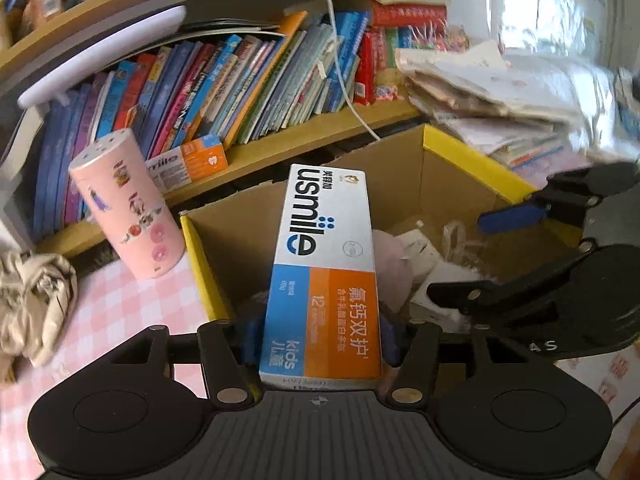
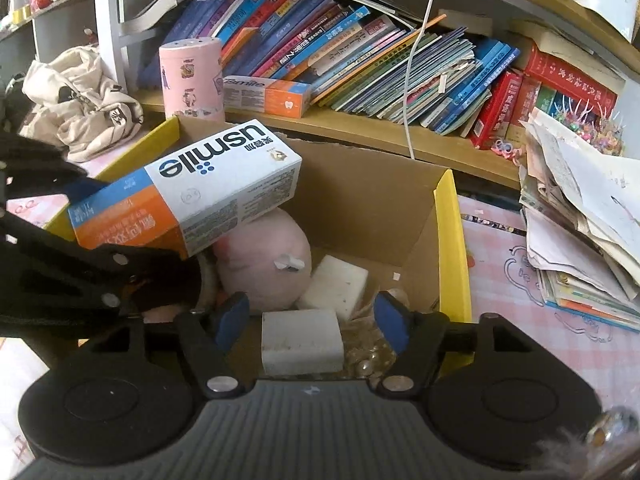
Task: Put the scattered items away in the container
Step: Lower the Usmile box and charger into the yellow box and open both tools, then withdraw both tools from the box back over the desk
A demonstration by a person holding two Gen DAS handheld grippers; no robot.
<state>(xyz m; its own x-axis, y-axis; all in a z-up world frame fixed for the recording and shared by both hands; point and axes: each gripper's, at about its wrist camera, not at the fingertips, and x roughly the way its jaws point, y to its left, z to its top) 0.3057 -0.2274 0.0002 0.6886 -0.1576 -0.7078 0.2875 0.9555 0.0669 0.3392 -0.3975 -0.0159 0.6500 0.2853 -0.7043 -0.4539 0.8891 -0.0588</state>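
**A:** What is the left gripper (image 1: 320,340) holding?

**B:** It is gripping the toothpaste box (image 1: 326,272) by its blue-and-orange end, with the blue pads lying against both sides. The box is hanging tilted over the cardboard box (image 1: 460,148), its white end pointing toward the bookshelf (image 1: 320,128).

**A:** And the right gripper (image 2: 310,320)?

**B:** Its jaws are standing apart with nothing clamped between them. It is hovering over the near part of the cardboard box, right above a white block (image 2: 302,340); the pads are not touching it.

**A:** What else is lying inside?

**B:** A pink plush toy (image 2: 268,264), a second white block (image 2: 336,288) and some pearl beads (image 2: 368,360) on the bottom.

**A:** Where is the cardboard box sitting?

**B:** On the counter (image 2: 512,280) with the pink checked cloth, against its back edge under the bookshelf.

**A:** Anything still outside it?

**B:** A pink cylinder (image 1: 124,204) is standing near the back edge, just beside the box's left wall. A beige cloth bag (image 1: 32,300) is lying further left. Another toothpaste carton (image 2: 268,94) is resting on the bookshelf, and a pile of papers (image 2: 580,216) is sitting at the counter's right side.
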